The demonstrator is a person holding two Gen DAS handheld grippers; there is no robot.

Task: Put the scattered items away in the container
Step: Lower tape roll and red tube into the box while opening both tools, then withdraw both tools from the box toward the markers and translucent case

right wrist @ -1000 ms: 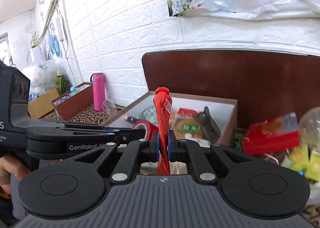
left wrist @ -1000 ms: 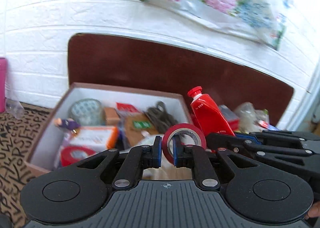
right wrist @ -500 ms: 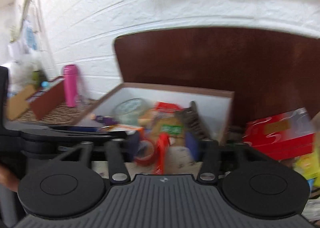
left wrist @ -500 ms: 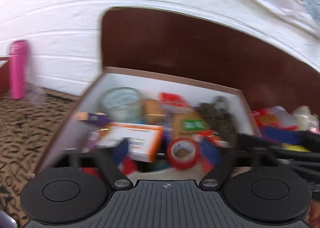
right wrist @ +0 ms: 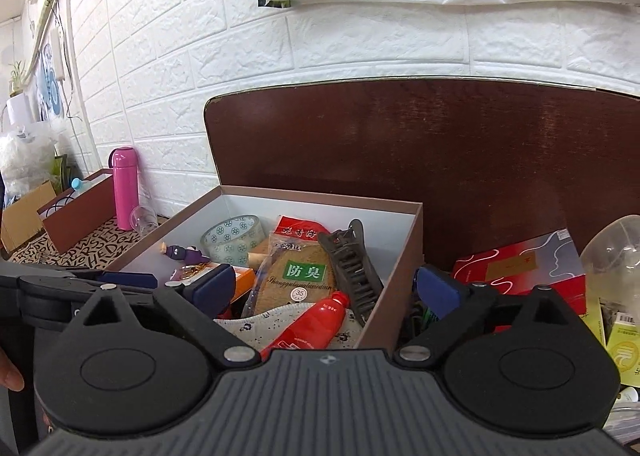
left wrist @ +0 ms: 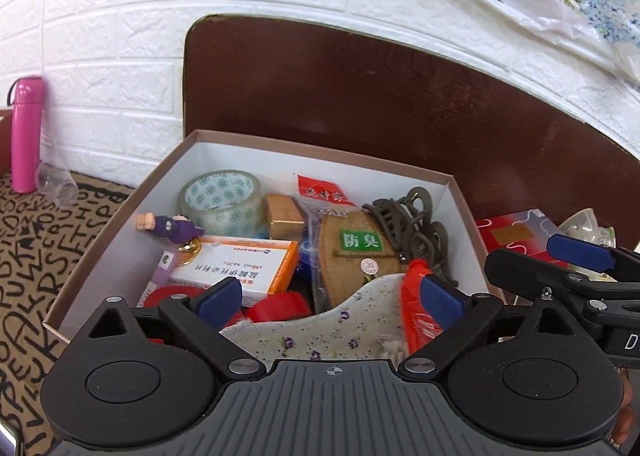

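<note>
An open cardboard box [left wrist: 120,216] [right wrist: 404,256] holds several items. The red tape roll [left wrist: 280,304] lies in it near the front. The red tube [right wrist: 316,324] [left wrist: 416,320] lies on a flowered white cloth [left wrist: 320,332] at the box's front right. My left gripper [left wrist: 332,300] is open and empty just above the box's front. My right gripper [right wrist: 324,288] is open and empty over the box's right front corner. Clear patterned tape [left wrist: 220,196], an orange-white medicine box [left wrist: 240,272], insoles [right wrist: 296,276] and a hair claw [right wrist: 352,264] also lie inside.
A red packet [right wrist: 520,268], clear plastic and yellow packets [right wrist: 620,336] lie to the right of the box. A pink bottle [left wrist: 26,132] and a clear cup [left wrist: 56,184] stand left by the white brick wall. A dark board [left wrist: 400,116] leans behind the box.
Both grippers have opened. The left one let go of the red tape roll and the right one let go of the red tube; both now lie in the box.
</note>
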